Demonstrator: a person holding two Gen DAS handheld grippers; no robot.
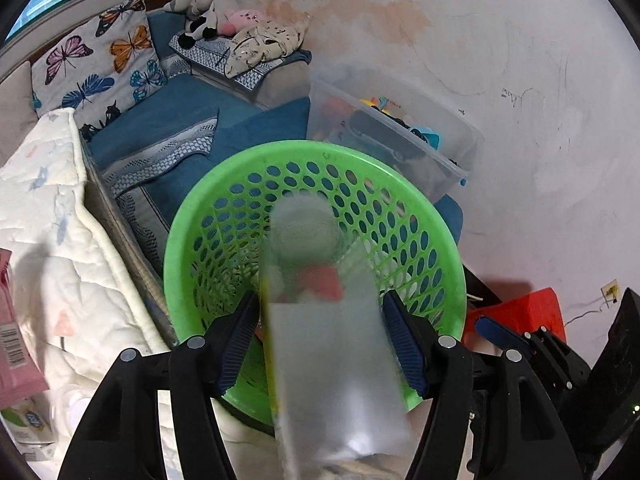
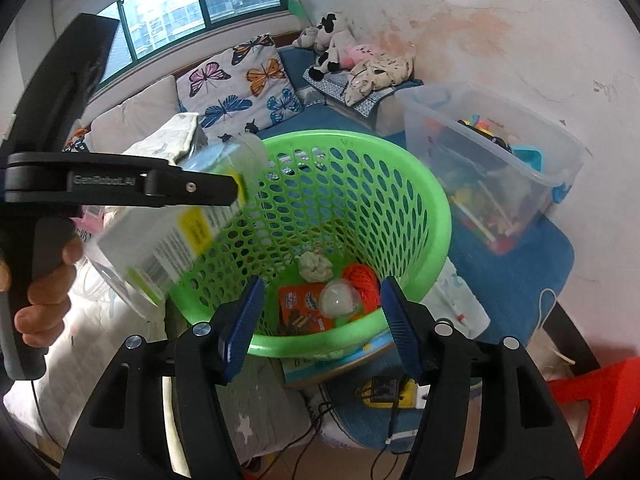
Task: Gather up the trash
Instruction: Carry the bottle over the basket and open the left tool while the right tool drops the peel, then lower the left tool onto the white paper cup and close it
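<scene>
Over one green basket (image 2: 352, 184), left gripper (image 1: 320, 320) clutches one bottle (image 1: 332, 360); right gripper (image 2: 320, 312) gapes empty.

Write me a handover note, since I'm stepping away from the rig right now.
Left gripper: shut on a clear bottle, tilted over the green basket.
Right gripper: open, empty, at the basket's near rim.
Done: a paper wad, orange wrapper, clear ball and orange netting lie in the basket.
Left: drop the bottle in, then look for more trash.
</scene>
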